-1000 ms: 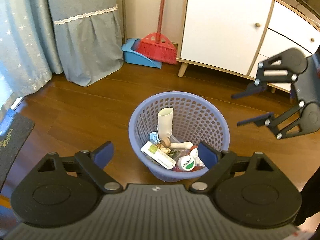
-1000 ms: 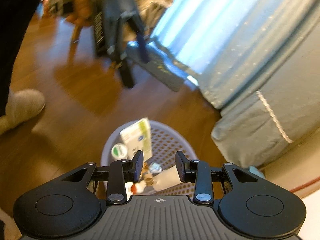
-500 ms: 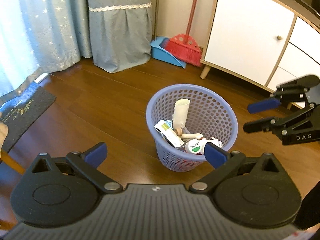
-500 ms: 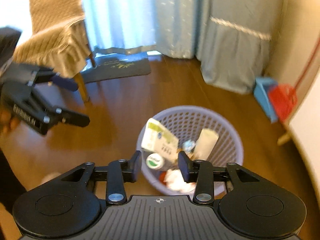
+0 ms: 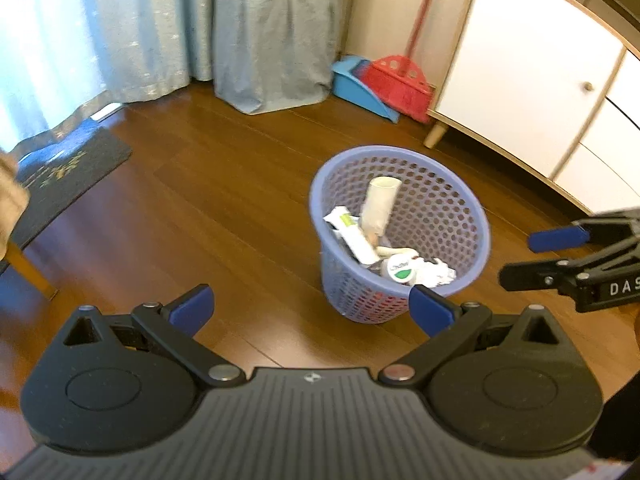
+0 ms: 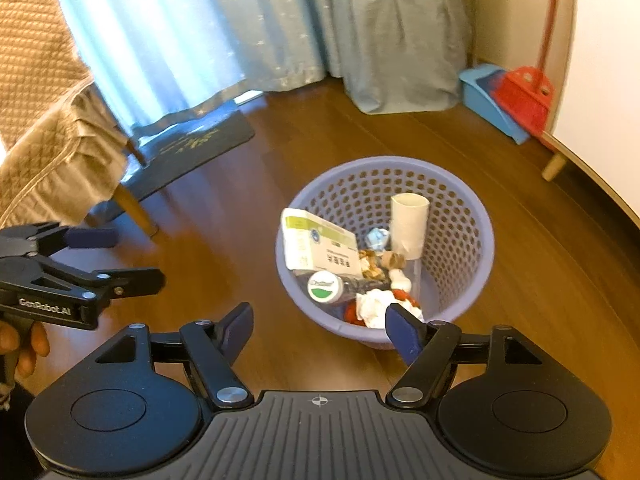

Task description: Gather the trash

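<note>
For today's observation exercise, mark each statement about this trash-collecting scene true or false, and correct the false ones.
1. The purple basket lies tipped over on the floor. False: it stands upright.
2. A white cardboard tube leans inside the basket. True.
3. The left gripper grips a crumpled tissue. False: its fingers are wide open and hold nothing.
4. A red broom and a blue dustpan sit beside the white cabinet. True.
5. The right gripper is open. True.
</note>
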Demonstrator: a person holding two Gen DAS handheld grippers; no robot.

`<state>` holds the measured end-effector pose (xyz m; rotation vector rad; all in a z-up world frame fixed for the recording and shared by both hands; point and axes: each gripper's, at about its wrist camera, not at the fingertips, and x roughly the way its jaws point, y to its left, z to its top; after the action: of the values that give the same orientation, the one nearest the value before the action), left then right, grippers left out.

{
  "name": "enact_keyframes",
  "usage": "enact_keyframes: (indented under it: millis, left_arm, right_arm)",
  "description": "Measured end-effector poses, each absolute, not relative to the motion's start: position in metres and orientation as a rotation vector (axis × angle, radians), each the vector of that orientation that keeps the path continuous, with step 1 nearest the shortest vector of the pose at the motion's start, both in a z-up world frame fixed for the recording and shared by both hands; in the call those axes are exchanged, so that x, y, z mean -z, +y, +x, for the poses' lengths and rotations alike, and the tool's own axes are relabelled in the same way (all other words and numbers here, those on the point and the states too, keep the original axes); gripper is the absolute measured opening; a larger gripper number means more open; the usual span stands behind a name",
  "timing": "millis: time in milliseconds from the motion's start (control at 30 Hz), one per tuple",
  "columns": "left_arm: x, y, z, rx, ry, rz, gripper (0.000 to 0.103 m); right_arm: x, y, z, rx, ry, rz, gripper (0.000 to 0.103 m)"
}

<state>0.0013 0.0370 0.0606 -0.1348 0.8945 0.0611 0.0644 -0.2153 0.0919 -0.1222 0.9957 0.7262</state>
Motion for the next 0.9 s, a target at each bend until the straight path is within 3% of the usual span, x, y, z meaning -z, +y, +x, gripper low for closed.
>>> enact_keyframes:
  millis: [433,900]
  left_arm:
    - [-0.051,0.051,-0.024,-0.140,0.942,-0.260,0.102]
    - [-0.040,0.037,-0.030,-0.248,0.980,-0.186,0.101]
  right_arm:
    - [-0.076,-0.208,0.062,-0.585,1.073,-0.096,0.070]
    - [-0.058,-0.200,0.047,-0.524,1.136,-0.111,0.070]
